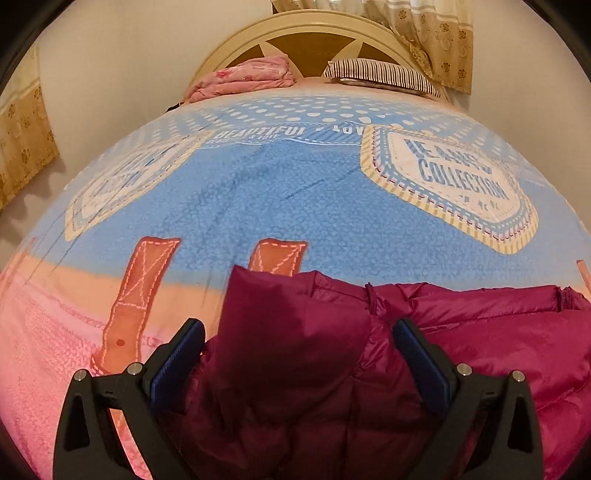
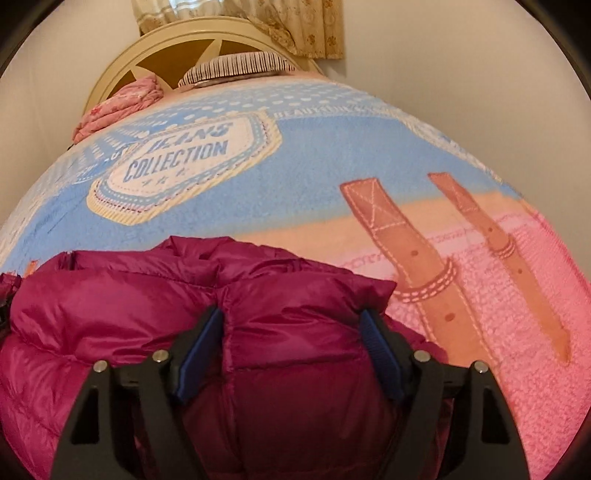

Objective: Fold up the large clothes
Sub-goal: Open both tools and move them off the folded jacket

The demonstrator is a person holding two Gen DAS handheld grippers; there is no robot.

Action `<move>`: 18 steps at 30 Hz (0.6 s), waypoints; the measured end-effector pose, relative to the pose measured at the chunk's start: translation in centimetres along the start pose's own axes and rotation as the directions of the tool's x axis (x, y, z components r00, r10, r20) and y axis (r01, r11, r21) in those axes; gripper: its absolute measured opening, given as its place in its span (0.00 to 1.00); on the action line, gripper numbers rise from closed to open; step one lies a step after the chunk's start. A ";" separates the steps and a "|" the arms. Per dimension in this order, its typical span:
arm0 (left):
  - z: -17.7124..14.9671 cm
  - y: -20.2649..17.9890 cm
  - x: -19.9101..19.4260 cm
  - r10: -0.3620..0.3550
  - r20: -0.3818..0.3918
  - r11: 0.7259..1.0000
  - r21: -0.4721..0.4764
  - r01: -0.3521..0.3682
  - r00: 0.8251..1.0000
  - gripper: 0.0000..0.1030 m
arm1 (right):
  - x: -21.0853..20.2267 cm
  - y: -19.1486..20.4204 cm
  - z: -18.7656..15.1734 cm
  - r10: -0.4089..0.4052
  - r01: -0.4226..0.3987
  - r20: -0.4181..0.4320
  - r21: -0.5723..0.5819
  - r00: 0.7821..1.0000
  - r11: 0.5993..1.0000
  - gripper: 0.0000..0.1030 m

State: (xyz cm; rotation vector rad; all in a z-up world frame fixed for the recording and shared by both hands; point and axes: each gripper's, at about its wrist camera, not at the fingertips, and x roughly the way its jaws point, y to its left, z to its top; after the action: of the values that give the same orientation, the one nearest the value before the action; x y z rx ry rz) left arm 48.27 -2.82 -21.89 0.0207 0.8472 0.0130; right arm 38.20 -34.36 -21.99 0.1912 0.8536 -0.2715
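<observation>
A magenta puffer jacket (image 1: 461,332) lies bunched on the bed near its foot; it also shows in the right wrist view (image 2: 122,306). My left gripper (image 1: 297,334) has its jaws wide apart, with a puffy fold of the jacket bulging between the blue pads (image 1: 424,362). My right gripper (image 2: 293,325) also has its jaws apart around a thick quilted fold of the jacket. Whether either gripper presses the fabric I cannot tell.
The bed is covered by a blue and pink blanket (image 1: 295,184) printed "JEANS COLLECTION". A striped pillow (image 1: 380,72) and a folded pink quilt (image 1: 243,79) lie by the headboard (image 1: 306,27). Curtains (image 1: 436,40) hang behind, walls on both sides.
</observation>
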 end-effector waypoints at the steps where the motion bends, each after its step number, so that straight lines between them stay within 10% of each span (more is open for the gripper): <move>1: 0.0 0.0 0.1 -0.004 -0.008 1.000 0.000 0.004 1.000 0.99 | 0.1 -0.3 0.1 0.005 -0.005 -0.004 0.004 1.000 1.000 0.78; 7: 0.3 1.0 -4.5 -0.039 -0.005 0.999 -0.030 0.039 0.999 0.99 | -2.1 0.2 0.4 0.009 -0.009 -0.012 -0.013 1.000 1.000 0.78; 11: -2.0 2.2 -10.2 -0.076 0.067 0.996 -0.034 0.078 0.995 0.99 | -9.2 2.9 -0.5 0.117 -0.111 0.127 -0.052 0.985 0.992 0.81; 18: -7.0 3.2 -8.1 -0.037 -0.038 0.998 -0.060 0.034 0.999 0.99 | -10.3 10.4 -5.9 0.123 -0.092 0.121 -0.239 0.985 0.967 0.84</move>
State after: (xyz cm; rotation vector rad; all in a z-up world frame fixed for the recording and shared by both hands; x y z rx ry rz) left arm 37.67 0.27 -20.41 -0.0509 0.8859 0.0052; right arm 30.80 -21.23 -17.32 -0.0007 0.7306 -0.0796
